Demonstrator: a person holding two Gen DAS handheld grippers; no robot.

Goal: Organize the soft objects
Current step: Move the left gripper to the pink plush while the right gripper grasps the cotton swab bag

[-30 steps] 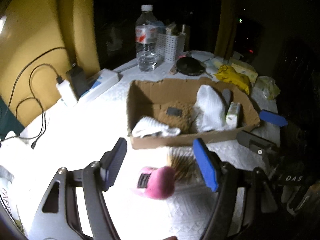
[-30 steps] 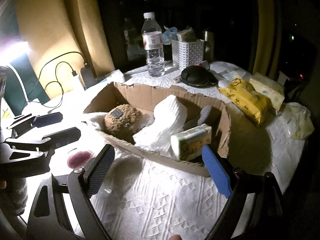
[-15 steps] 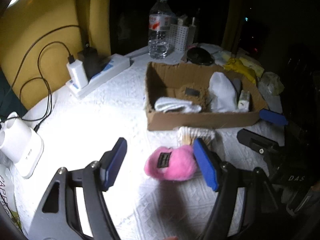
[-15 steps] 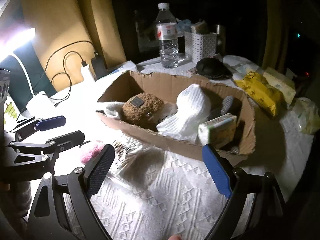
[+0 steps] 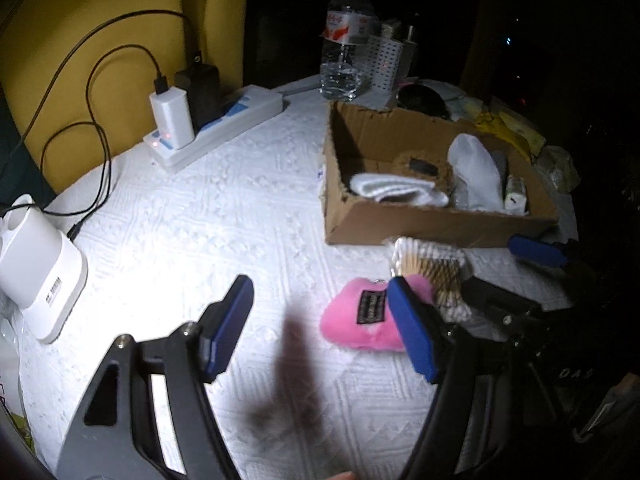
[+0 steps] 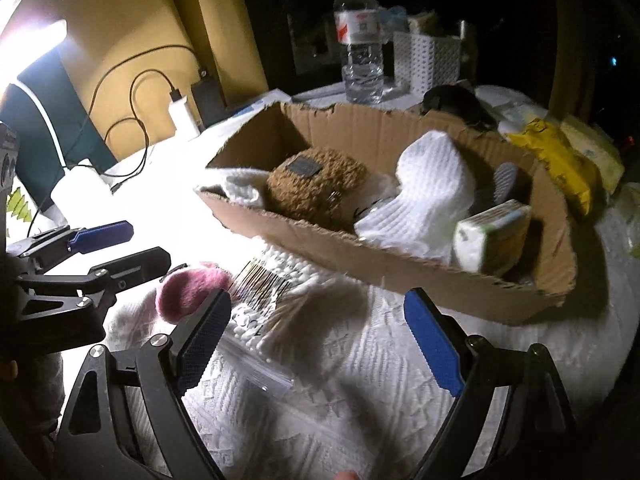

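Both grippers, left (image 5: 320, 328) and right (image 6: 316, 344), are being held wide open and empty. The pink plush (image 5: 360, 320) is lying on the cloth (image 5: 200, 220) beside the swabs (image 6: 276, 292), outside the box (image 6: 400, 264).

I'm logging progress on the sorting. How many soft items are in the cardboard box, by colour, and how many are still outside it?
White cloth items in box: 2
Brown plush in box: 1
Pink plush outside, on table: 1
Total: 4
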